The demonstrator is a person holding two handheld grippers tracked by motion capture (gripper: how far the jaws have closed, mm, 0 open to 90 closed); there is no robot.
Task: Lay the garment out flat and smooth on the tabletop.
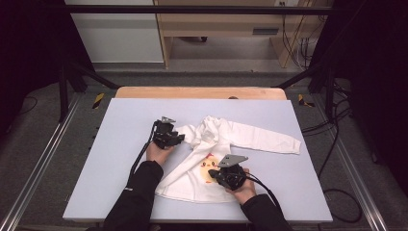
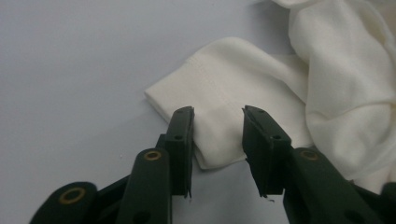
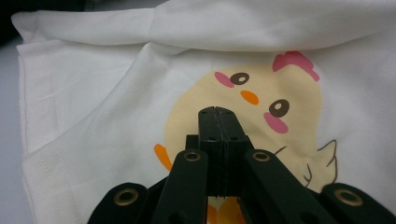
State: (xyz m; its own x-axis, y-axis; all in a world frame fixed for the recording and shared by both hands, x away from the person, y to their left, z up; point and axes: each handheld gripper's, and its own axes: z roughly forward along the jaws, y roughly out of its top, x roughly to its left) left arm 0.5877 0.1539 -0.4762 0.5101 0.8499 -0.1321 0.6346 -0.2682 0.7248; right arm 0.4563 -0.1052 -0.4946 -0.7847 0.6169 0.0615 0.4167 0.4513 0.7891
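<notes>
A small white long-sleeved shirt [image 1: 183, 180] with a yellow chick print [image 1: 208, 169] lies on the pale mat. One sleeve [image 1: 269, 139] stretches out to the right. The other sleeve is folded in, and its cuff [image 2: 205, 79] lies flat on the mat. My left gripper [image 1: 179, 138] is at that cuff. In the left gripper view its jaws [image 2: 218, 112] stand apart with the cuff's near corner between them, unpressed. My right gripper [image 1: 215, 176] rests over the shirt's front with its jaws shut together, the tip [image 3: 218, 112] on the chick print [image 3: 196, 100]. I cannot tell whether cloth is pinched.
The pale mat [image 1: 120, 144] covers a wooden table [image 1: 199, 92]. Bare mat lies left of the shirt and along the front edge. Black frame bars stand at both back corners, and cables [image 1: 337, 139] trail on the floor to the right.
</notes>
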